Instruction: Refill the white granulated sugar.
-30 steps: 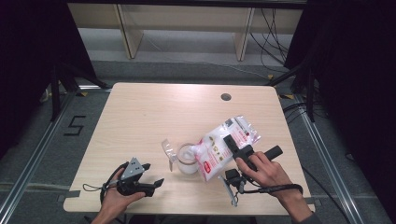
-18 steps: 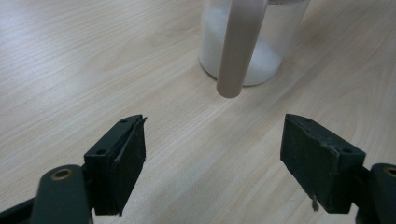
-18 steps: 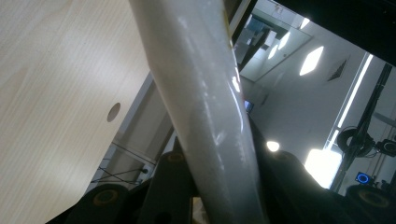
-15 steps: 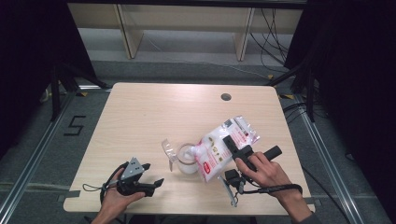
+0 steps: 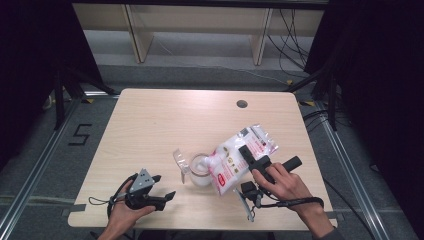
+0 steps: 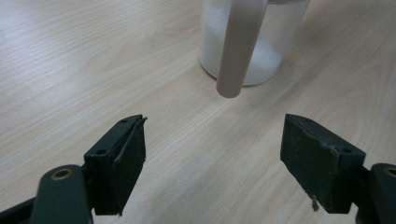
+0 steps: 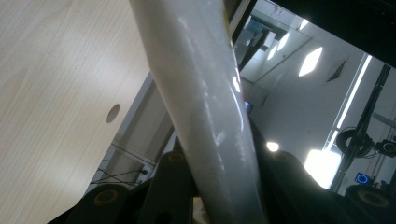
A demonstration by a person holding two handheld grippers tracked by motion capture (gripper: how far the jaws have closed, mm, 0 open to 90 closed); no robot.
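Note:
A clear glass jar (image 5: pixel 200 171) holding white powder stands near the table's front middle. A white bag (image 5: pixel 234 159) with a red label lies tilted over it, its lower end at the jar's mouth. My right gripper (image 5: pixel 246 151) is shut on the bag's upper part. In the right gripper view the shiny white bag (image 7: pixel 205 102) runs up between the jaws. My left gripper (image 5: pixel 165 186) rests open near the front edge, left of the jar. In the left gripper view the jar (image 6: pixel 275 42) stands ahead of the open left gripper (image 6: pixel 212 154), with a beige bar (image 6: pixel 239 51) hanging in front of it.
A clear flap (image 5: pixel 180 161) sticks up on the jar's left side. The wooden table (image 5: pixel 150 130) has a round cable hole (image 5: pixel 242 104) at the back right. Shelving (image 5: pixel 200 20) stands behind the table, and dark curtains flank it.
My right gripper has shifted slightly left with the bag, toward the jar. The left gripper has stayed where it was.

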